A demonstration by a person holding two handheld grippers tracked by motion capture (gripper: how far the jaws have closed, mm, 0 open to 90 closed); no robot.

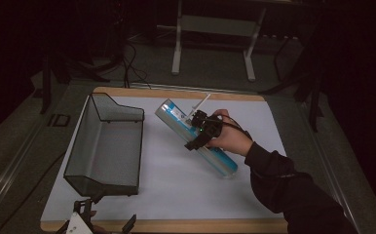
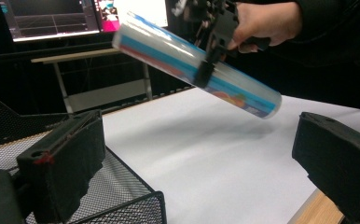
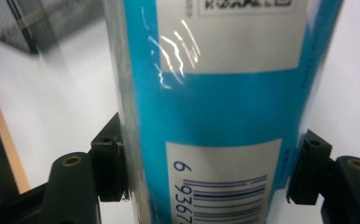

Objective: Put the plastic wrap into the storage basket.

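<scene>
a: item 1, right gripper (image 1: 201,130)?
b: jaws pinching a clear tube (image 1: 196,136) w/ blue label, one jaw each side at mid-length. right gripper view: barcode and white label panel betw. the jaws. right hand (image 1: 230,138) behind it.

a: tube loc?
b: over white table sheet (image 1: 176,180), centre-right, lying diagonal, far end toward back-left. left gripper view: tube (image 2: 197,65) is off the surface, tilted, shadow on sheet below.

a: item 2, left gripper (image 1: 103,214)?
b: near front edge of table, left side. jaws spread wide, nothing betw. them. left gripper view: one jaw sits over the basket's near corner, other over the wood edge.

a: item 3?
b: black wire mesh basket (image 1: 81,156), left part of sheet, open top, taller wall at back. just beside the tube's far end, not touching.

a: free room?
b: bare sheet betw. basket and tube, plus whole front-centre strip. wood table rim (image 1: 186,225) shows along front and back.
</scene>
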